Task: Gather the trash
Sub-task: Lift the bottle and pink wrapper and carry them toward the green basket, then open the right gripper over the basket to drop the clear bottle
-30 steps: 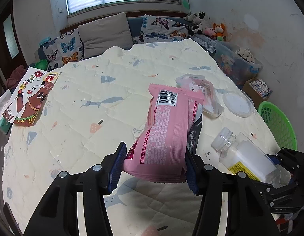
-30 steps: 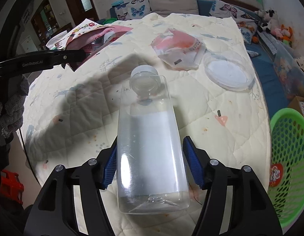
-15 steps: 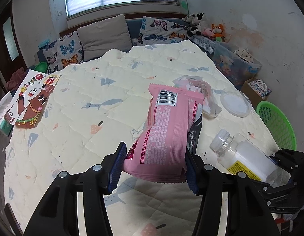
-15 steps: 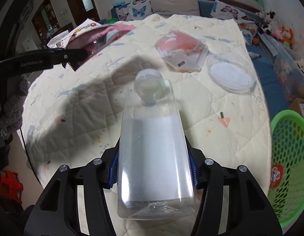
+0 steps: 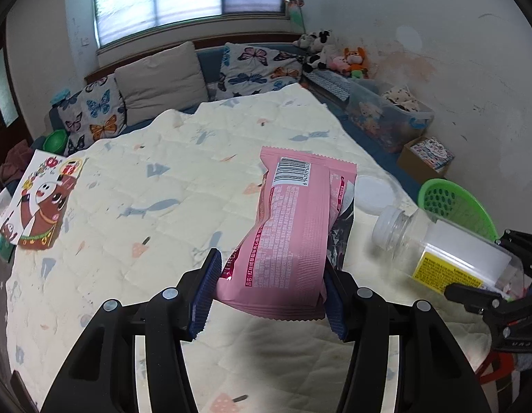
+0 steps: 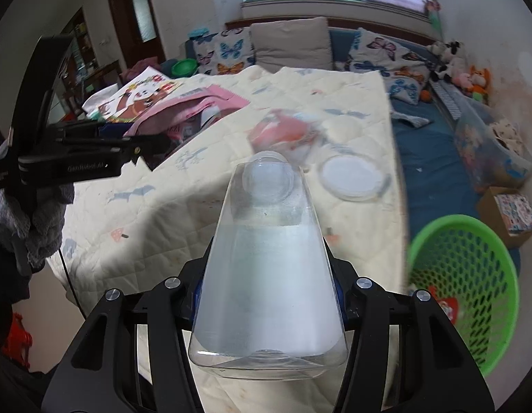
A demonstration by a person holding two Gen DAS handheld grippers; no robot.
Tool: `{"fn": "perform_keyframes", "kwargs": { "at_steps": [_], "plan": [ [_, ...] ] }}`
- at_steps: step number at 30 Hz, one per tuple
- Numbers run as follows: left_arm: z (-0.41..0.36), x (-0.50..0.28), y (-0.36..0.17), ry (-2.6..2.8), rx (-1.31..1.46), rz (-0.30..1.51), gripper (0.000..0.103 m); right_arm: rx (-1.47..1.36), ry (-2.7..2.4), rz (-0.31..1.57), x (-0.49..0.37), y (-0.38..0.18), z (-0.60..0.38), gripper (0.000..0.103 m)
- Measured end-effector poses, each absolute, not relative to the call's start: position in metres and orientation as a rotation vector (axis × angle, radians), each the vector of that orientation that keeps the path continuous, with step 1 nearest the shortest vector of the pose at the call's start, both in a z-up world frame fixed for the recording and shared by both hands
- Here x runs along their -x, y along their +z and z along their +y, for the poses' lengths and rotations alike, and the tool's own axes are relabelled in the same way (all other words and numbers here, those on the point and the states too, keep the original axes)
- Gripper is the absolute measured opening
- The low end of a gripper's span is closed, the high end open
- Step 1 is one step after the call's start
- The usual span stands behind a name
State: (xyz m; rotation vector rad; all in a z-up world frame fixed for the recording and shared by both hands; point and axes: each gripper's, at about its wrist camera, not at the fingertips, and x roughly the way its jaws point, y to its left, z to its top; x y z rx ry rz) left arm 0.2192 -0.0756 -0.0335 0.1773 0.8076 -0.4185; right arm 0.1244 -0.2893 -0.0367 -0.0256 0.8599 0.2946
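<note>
At the far left of the left wrist view, a cartoon picture book [image 5: 42, 203] lies at the edge of the quilt-covered worktop [image 5: 156, 206]; it looks like a keeper, not trash. At centre, the left tongs [image 5: 267, 289] are closed on the lower end of a pink snack wrapper [image 5: 293, 237], which stands up off the quilt, lifted clear so it can be carried. To its right, a clear plastic bottle [image 5: 448, 244] hangs tilted, cap toward the middle of the frame, its base clamped in the right tongs [image 6: 267, 296].

In the right wrist view, a crumpled red-and-clear wrapper [image 6: 286, 134] and a round white lid [image 6: 352, 177] lie on the quilt above centre, probably the next pickups. At lower right stands the green basket [image 6: 472, 275] beside the worktop, seemingly where both held items are bound.
</note>
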Motion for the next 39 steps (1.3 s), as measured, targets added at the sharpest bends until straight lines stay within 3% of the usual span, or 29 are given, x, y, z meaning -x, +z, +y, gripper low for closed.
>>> {"fn": "perform_keyframes", "kwargs": {
  "at_steps": [8, 23, 39],
  "plan": [
    [-0.126, -0.207, -0.023, -0.505, -0.222, 0.788, 0.053, -0.003, 0.122, 0.867, -0.11, -0.029, -0.36, 0.054],
    [-0.237, -0.183, -0.028, -0.64, -0.335, 0.806, 0.053, -0.142, -0.182, 0.944, -0.091, -0.08, -0.486, 0.059],
    [-0.331, -0.167, -0.057, -0.721, -0.446, 0.86, 0.054, -0.172, -0.206, 0.841, -0.033, -0.061, -0.513, 0.064]
  ]
}}
